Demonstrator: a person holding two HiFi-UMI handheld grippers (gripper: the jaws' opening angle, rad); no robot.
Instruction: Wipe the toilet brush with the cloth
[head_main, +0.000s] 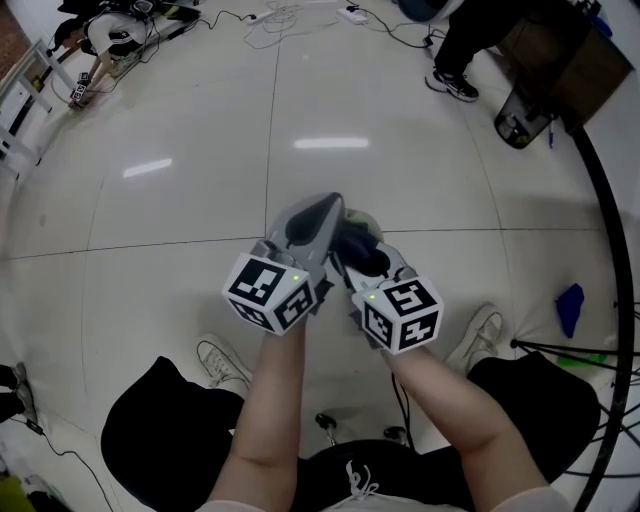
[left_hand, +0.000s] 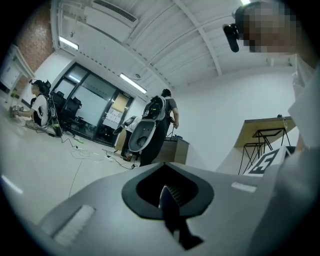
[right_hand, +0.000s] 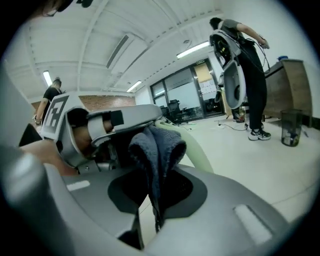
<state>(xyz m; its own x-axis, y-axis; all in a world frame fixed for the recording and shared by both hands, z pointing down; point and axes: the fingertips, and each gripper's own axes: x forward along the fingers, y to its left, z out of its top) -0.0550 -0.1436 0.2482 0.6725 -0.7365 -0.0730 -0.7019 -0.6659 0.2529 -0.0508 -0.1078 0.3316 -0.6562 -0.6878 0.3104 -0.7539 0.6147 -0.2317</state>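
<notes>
A pale tiled floor (head_main: 200, 120) is being lit by ceiling strip lights (left_hand: 132, 83), and loose cables (head_main: 270, 18) are being left strewn along its far edge. The room is being closed in by a white wall (left_hand: 215, 115), a brick wall (left_hand: 37, 40) and a glazed front (left_hand: 95, 107). A tan board (left_hand: 262, 131) is being carried on dark metal legs.

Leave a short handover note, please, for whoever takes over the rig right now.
Left gripper: jaws together, nothing seen between them.
Right gripper: shut on the dark grey cloth, which bunches up above the jaws.
Both grippers are close together above the floor.
Toilet brush: not clearly in view. A pale green curved shaft behind the cloth may be its handle.
Done: cloth is gripped.
Left: locate the brush and wipe it.
</notes>
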